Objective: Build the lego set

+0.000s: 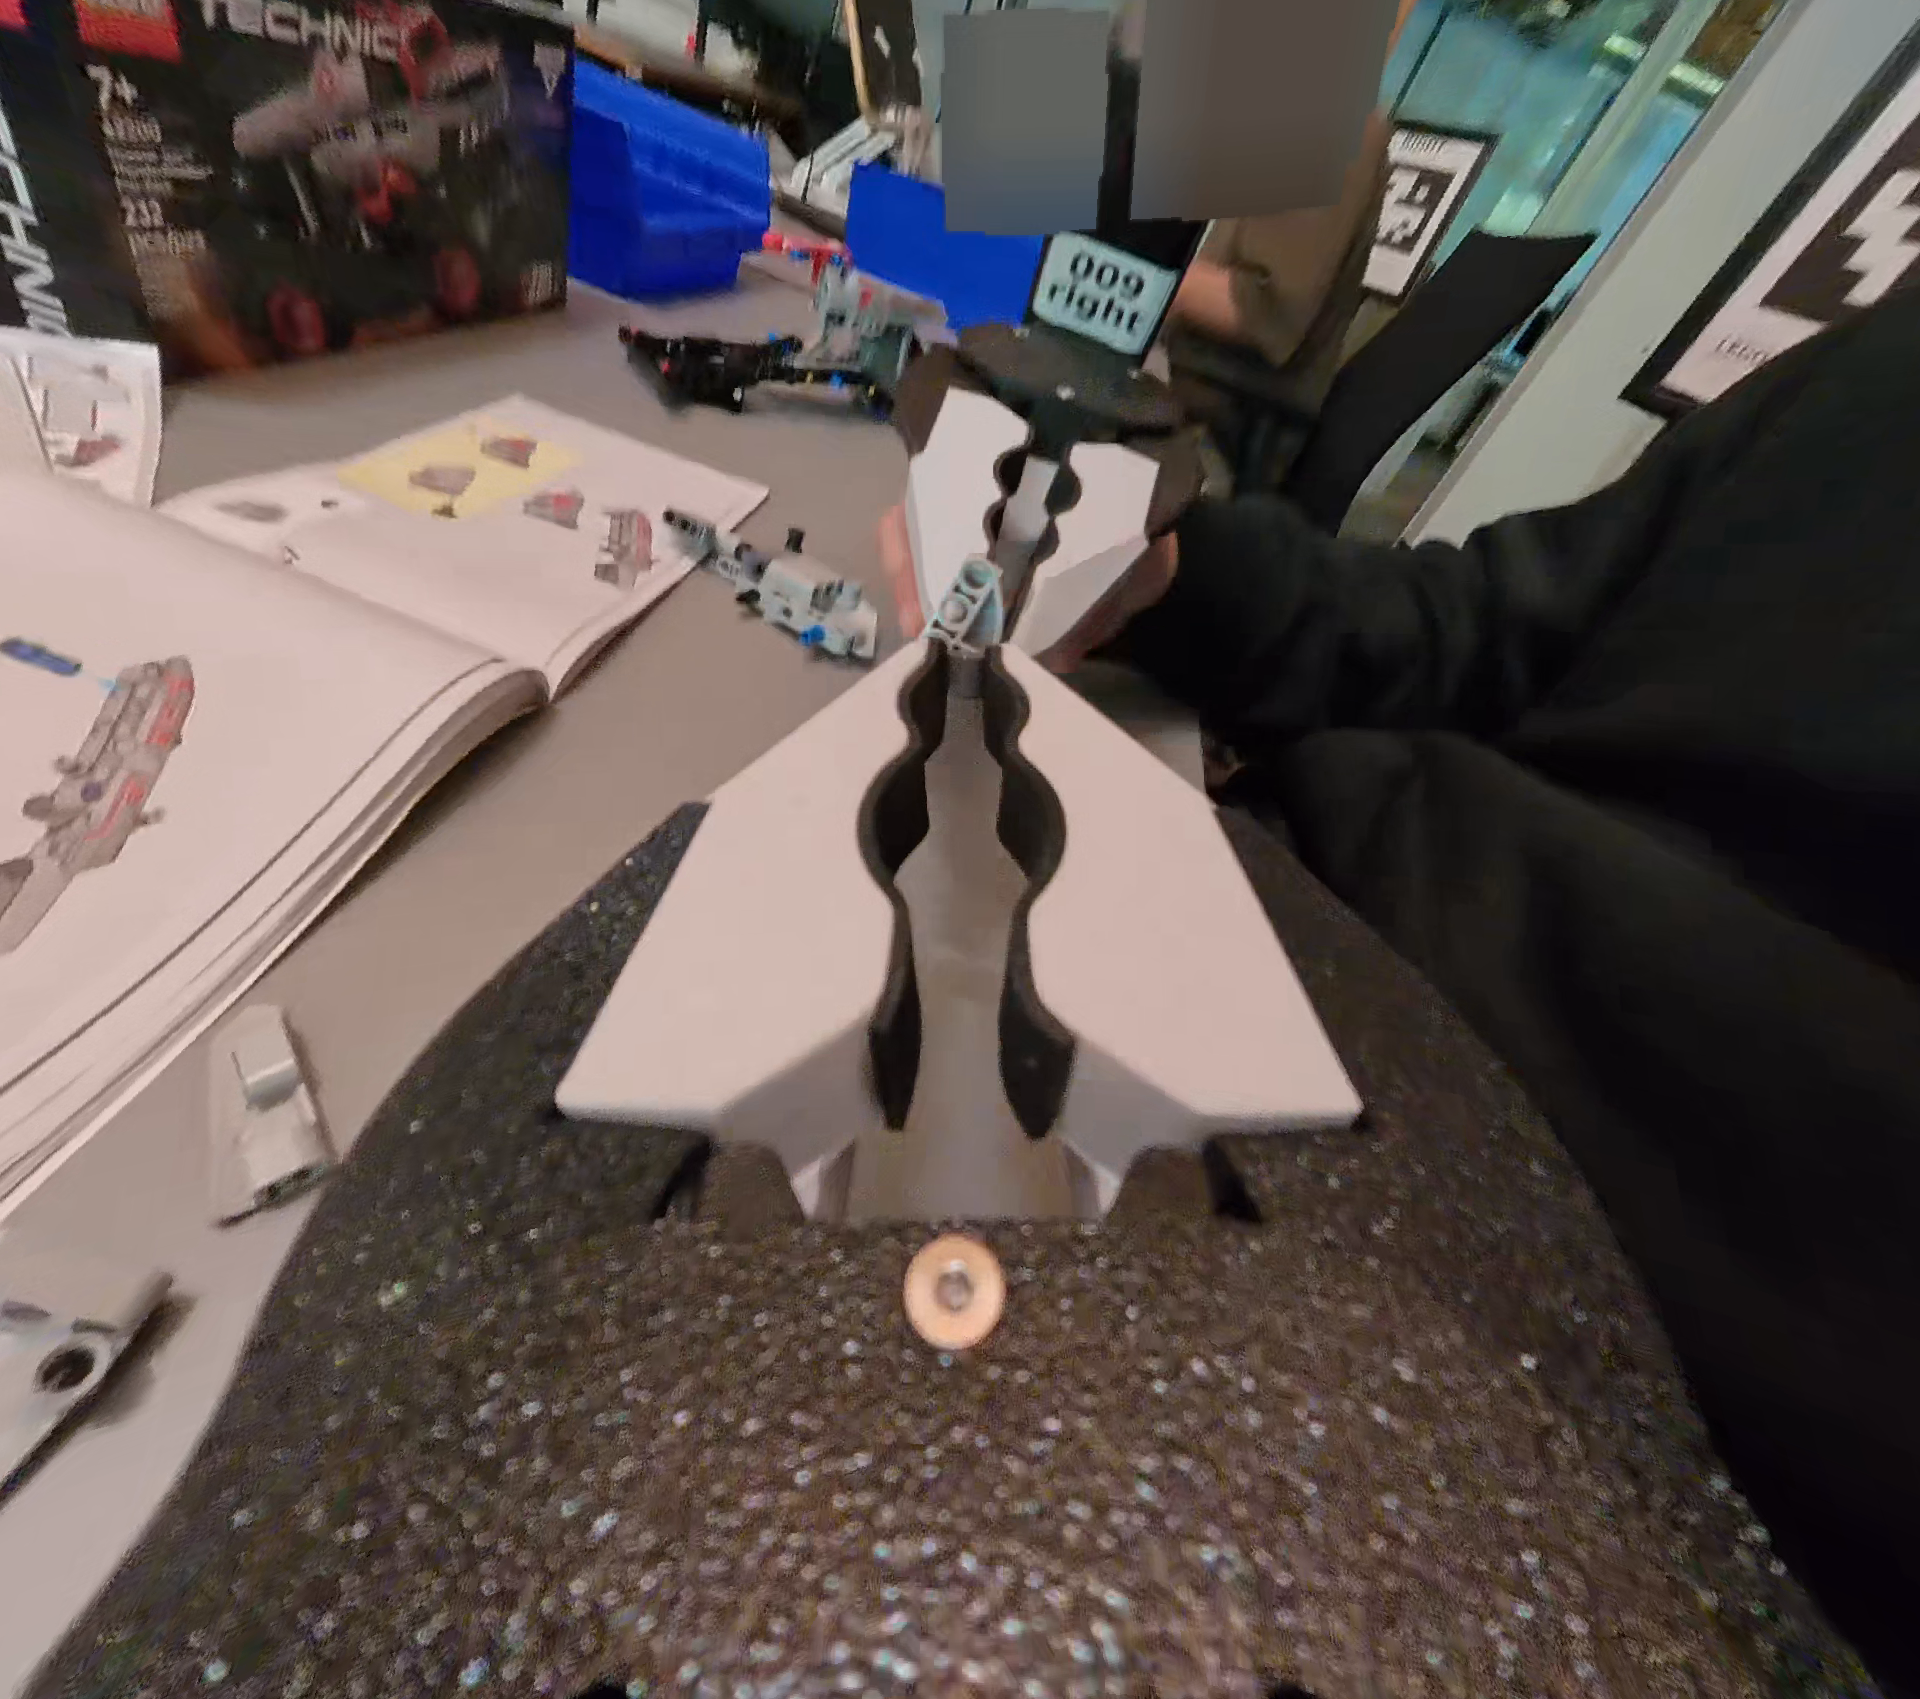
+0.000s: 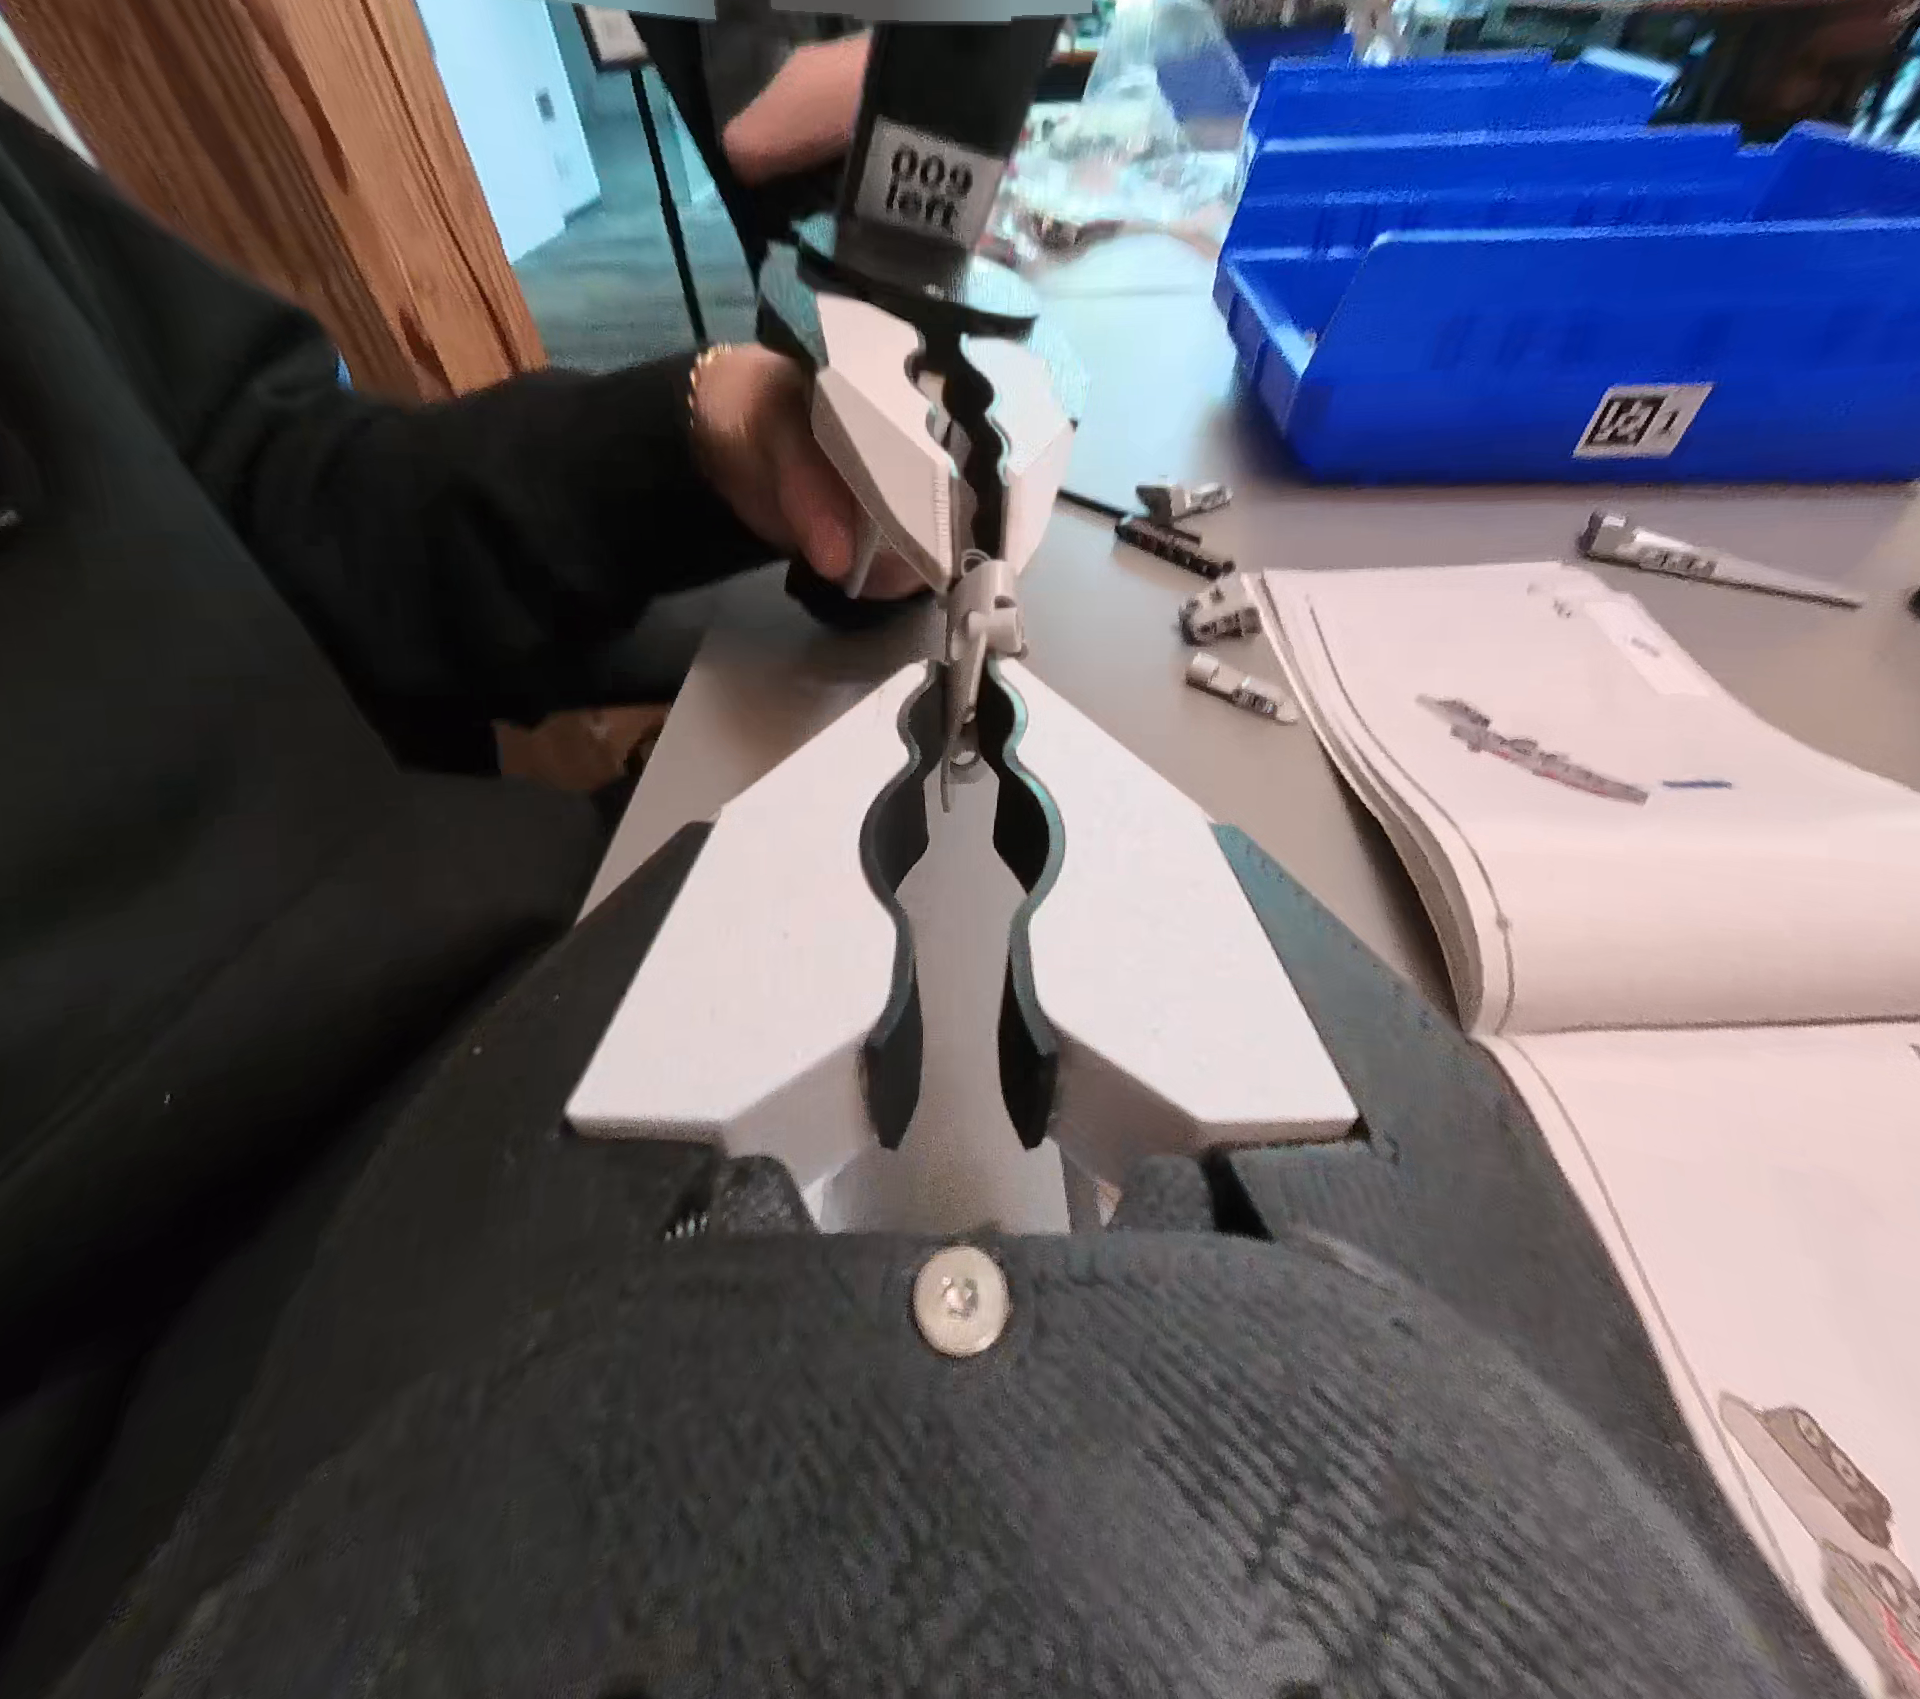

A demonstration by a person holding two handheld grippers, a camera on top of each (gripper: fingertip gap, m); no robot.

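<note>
booklet (image 1: 208, 776) cropped, box (image 1: 301, 174) blurred

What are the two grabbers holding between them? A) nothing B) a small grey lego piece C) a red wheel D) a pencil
B: the left gripper and the right gripper meet tip to tip, both pinching a small grey lego piece above the table.

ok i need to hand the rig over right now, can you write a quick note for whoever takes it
Left tongs: shut on a small grey lego piece.
Right tongs: shut on a grey lego piece; the two tips meet in mid-air above the table edge.
On the table: open instruction booklet, grey sub-assembly, black chassis section, loose grey parts, blue bins.
Done: partial sub-assemblies.
Left: join the held pieces, then continue the build.
</note>
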